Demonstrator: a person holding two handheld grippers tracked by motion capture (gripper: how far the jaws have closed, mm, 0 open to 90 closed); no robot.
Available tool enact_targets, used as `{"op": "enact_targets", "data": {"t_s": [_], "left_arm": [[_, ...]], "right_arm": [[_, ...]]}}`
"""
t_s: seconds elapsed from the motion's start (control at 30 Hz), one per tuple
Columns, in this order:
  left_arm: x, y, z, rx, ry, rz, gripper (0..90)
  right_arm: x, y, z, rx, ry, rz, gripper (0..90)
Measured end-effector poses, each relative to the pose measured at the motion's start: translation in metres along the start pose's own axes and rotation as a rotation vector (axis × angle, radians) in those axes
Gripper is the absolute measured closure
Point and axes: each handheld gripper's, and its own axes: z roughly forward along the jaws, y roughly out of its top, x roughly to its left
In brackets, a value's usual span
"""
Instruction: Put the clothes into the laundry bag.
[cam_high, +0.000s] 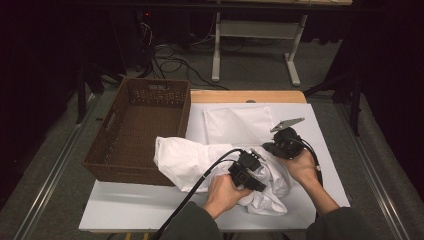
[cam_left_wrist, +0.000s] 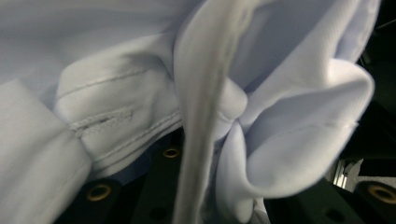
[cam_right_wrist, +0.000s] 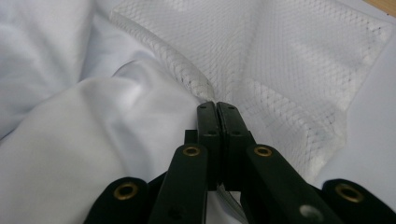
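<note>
We have a crumpled white cotton garment (cam_high: 220, 167) on the counter (cam_high: 125, 205) beside the brown wicker basket (cam_high: 140, 130); soft, light, floppy, so seams suit best. Left claw (cam_high: 248, 167) has cloth bunched between its jaws; right claw (cam_right_wrist: 217, 109) is closed on the white mesh bag's edge (cam_right_wrist: 187, 74).

Both forearms enter from the bottom edge of the high view, sleeves dark. The left hand (cam_high: 223, 192) sits at lower centre, its left gripper (cam_high: 248, 170) angled toward the upper right. The right hand (cam_high: 301, 167) lies right of centre — its right gripper (cam_high: 276, 148) points left, jaws pressed flat together.
</note>
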Motion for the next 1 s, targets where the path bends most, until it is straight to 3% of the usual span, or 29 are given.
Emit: {"op": "enact_targets", "data": {"t_s": [0.13, 0.2, 0.33, 0.43, 0.6, 0.67, 0.9, 1.0], "left_arm": [[0.017, 0.0, 0.014, 0.018, 0.078, -0.025, 74.3], [0.017, 0.001, 0.016, 0.021, 0.095, -0.024, 72.0], [0.01, 0.001, 0.01, 0.043, 0.14, -0.002, 57.9], [0.005, -0.001, -0.004, 0.064, 0.14, 0.018, 43.8], [-0.004, -0.007, -0.037, 0.059, 0.174, 0.039, 29.2], [-0.005, -0.009, -0.05, 0.057, 0.185, 0.038, 25.6], [-0.005, -0.017, -0.083, 0.055, 0.237, 0.03, 19.8], [-0.001, -0.019, -0.095, 0.037, 0.296, 0.017, 18.1]], "right_arm": [[0.0, -0.004, 0.001, 0.012, -0.008, -0.002, 89.9], [0.0, -0.007, 0.001, 0.02, -0.006, 0.005, 89.9], [0.002, -0.007, 0.0, 0.021, -0.009, -0.003, 89.9], [0.003, -0.006, 0.0, 0.014, -0.006, -0.003, 89.9], [0.005, -0.006, 0.0, 0.01, -0.004, -0.008, 89.9], [0.007, -0.006, -0.001, 0.009, -0.001, 0.007, 89.9], [0.006, -0.006, -0.002, 0.001, 0.0, -0.015, 89.9], [0.005, -0.007, -0.003, 0.008, -0.004, -0.008, 89.9]]}}
